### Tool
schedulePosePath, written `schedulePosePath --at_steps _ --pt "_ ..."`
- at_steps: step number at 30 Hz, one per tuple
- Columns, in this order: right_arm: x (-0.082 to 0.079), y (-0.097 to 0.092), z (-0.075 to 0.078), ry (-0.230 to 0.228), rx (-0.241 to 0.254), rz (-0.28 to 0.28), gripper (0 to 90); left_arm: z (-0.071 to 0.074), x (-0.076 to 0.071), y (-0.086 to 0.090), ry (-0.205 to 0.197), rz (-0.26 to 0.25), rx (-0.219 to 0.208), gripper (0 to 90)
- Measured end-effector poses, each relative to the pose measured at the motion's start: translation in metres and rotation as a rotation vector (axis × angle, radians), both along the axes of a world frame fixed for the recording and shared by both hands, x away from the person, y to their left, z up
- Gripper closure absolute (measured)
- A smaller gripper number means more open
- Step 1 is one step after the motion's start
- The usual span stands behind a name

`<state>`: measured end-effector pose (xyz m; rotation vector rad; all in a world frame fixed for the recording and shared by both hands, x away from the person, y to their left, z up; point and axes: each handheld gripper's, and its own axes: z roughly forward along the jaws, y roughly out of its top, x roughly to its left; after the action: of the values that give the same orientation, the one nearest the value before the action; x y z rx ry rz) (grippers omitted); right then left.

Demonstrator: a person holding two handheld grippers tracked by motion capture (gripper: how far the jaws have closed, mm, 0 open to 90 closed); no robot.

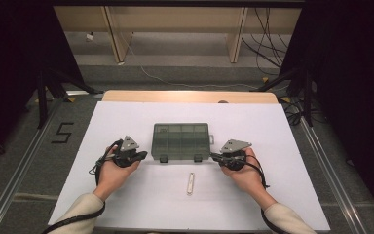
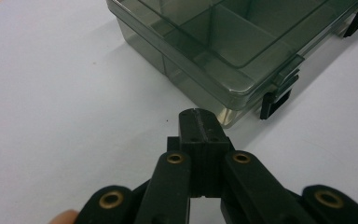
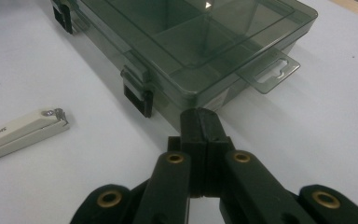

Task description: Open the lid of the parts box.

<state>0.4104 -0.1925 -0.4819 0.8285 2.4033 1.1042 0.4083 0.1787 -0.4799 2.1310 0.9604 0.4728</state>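
Smoke-grey translucent plastic organizer box point(image 1: 180, 141), lid closed, divided compartments visible through it, sits on the white table sheet point(image 1: 126, 204) between the two grippers. Left gripper point(image 1: 140, 155): jaws pressed fully together, nothing between them; tips just short of the box's near left corner, not touching as far as its own view shows. One black latch point(image 2: 279, 97) lies just ahead and to the right of these jaws. Right gripper point(image 1: 214, 156): jaws likewise closed flat on each other, holding nothing; tips just short of the box's near right corner. In its view the hang tab point(image 3: 270, 71) lies ahead-right and a second latch point(image 3: 137, 95) ahead-left. White nail clipper point(image 1: 191, 183) lies flat on the sheet, off to the left of the right gripper, apart from the box.
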Motion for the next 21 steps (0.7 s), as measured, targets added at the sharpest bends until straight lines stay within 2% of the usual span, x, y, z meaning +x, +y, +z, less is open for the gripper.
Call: schedulePosePath --at_steps 1,2,3,4,5,8,11,13,16,18,20,21 --pt "0.0002 -0.0004 -0.0001 0.001 -0.002 0.004 90.0 0.0007 0.0007 0.001 0.016 -0.026 0.034 89.5" --pt "0.0002 -0.0004 -0.0001 0.001 -0.002 0.004 90.0 0.0007 0.0007 0.001 0.016 -0.026 0.034 89.5" --pt "0.0003 -0.0004 -0.001 -0.001 -0.002 0.004 90.0 -0.0021 0.0004 -0.0035 0.0 -0.004 -0.01 89.6" --pt "0.0001 -0.0003 -0.0012 0.003 -0.003 0.003 90.0 -0.0021 0.0004 -0.0035 0.0 -0.004 -0.01 89.5" --pt "0.0 -0.0001 -0.0016 0.005 -0.002 0.002 90.0 0.0005 0.0006 -0.0003 0.012 -0.043 0.054 89.5" --pt "-0.0006 0.0004 -0.0012 0.017 0.002 -0.001 90.0 -0.0001 0.0003 -0.001 0.013 -0.039 0.044 89.6" --pt "-0.0002 0.0003 -0.0009 0.003 0.004 0.003 90.0 0.0001 0.0002 -0.0013 0.011 -0.044 0.049 89.5" --pt "-0.0004 0.0009 -0.0006 -0.006 0.003 0.015 90.0 -0.0008 -0.0003 -0.0023 0.014 -0.039 0.037 89.5" --pt "-0.0013 0.0018 0.0001 -0.002 0.004 0.012 90.0 -0.0003 -0.0005 -0.0023 0.009 -0.041 0.036 89.5" --pt "-0.0018 0.0021 0.0007 -0.007 0.007 0.011 90.0 0.001 -0.0005 -0.0013 0.004 -0.048 0.052 89.5" --pt "-0.002 0.002 0.0014 -0.011 0.007 0.011 90.0 0.0 -0.0013 -0.0036 0.0 -0.038 0.011 89.5" --pt "-0.002 0.002 0.0014 -0.011 0.007 0.011 90.0 0.0 -0.0013 -0.0036 0.0 -0.038 0.011 89.5"
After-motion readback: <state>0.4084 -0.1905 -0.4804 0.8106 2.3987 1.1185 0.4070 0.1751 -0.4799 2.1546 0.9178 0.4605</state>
